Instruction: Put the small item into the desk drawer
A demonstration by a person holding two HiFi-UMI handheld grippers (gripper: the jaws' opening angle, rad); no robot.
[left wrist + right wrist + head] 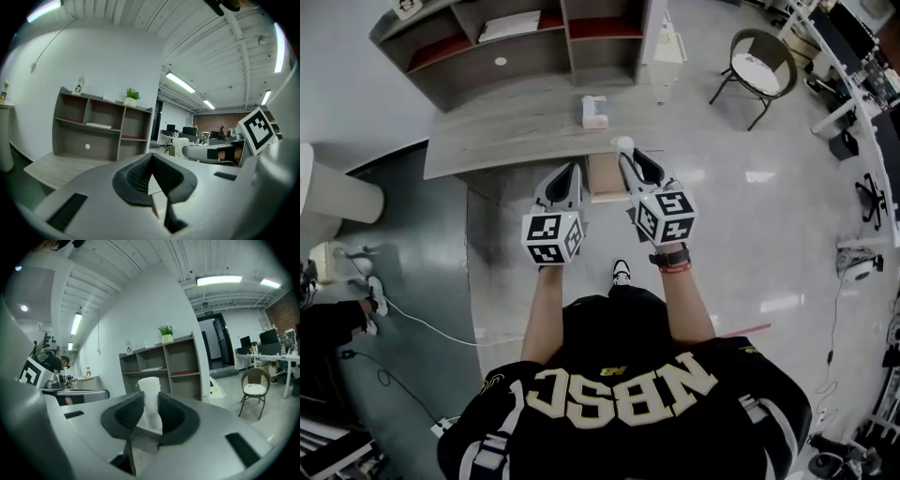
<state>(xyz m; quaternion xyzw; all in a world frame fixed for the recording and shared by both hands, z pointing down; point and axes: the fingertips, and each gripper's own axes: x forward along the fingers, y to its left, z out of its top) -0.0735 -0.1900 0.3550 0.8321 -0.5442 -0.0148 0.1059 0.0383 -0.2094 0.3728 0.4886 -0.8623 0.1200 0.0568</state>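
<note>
One drawer [606, 176] shows under the tabletop [506, 131]'s front edge, mostly hidden between the left gripper [150, 158], jaws pressed together on nothing, and the right gripper [150, 404], jaws pinching the small white item [624, 143] at that edge; open floor [750, 216] flanks both.

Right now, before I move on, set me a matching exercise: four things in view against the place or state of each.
Things:
1. left claw
2. right claw
3. white box
4. chair

Place or state:
A. on the desk top
B. closed on the small white item
C. on the floor, off to the desk's right
D. closed, nothing in it

Pairs: 1-D, 2-B, 3-A, 4-C
</note>
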